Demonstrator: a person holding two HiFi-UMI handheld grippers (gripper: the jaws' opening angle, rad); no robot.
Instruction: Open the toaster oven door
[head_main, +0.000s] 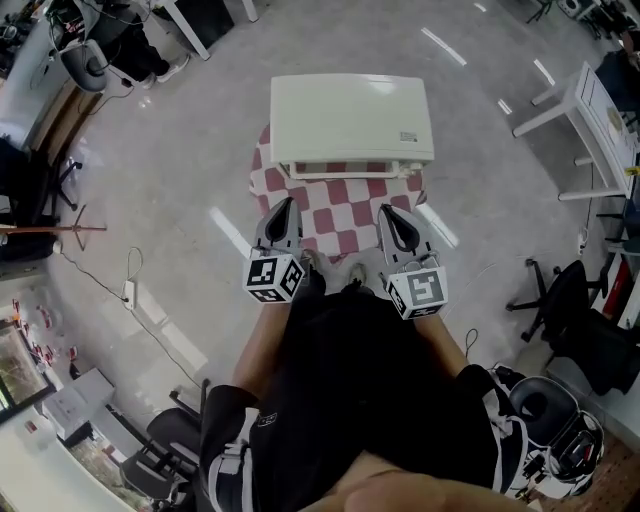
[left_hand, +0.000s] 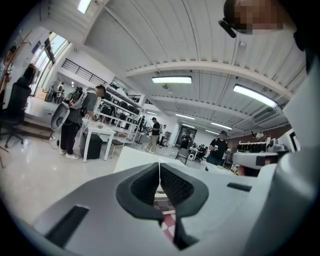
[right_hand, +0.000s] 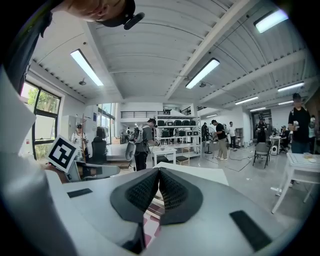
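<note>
Well, left gripper (head_main: 286, 206) & right gripper (head_main: 390, 212) are both pinched shut, nothing in either, tips over the checkered cloth (head_main: 340, 215) near the toaster oven (head_main: 350, 115). Door's prob. rigid, spring-hinged. Hook the front handle bar (head_main: 345, 170) — light box may slide.

Head view looks down, gripper views forward, sharing toaster oven (head_main: 352, 118).

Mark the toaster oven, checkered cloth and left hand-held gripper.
toaster oven (head_main: 350, 115), head view, middle of its white top.
checkered cloth (head_main: 345, 215), head view, bare squares in front of the oven.
left hand-held gripper (head_main: 287, 206), head view, between its shut fingertips.
</note>
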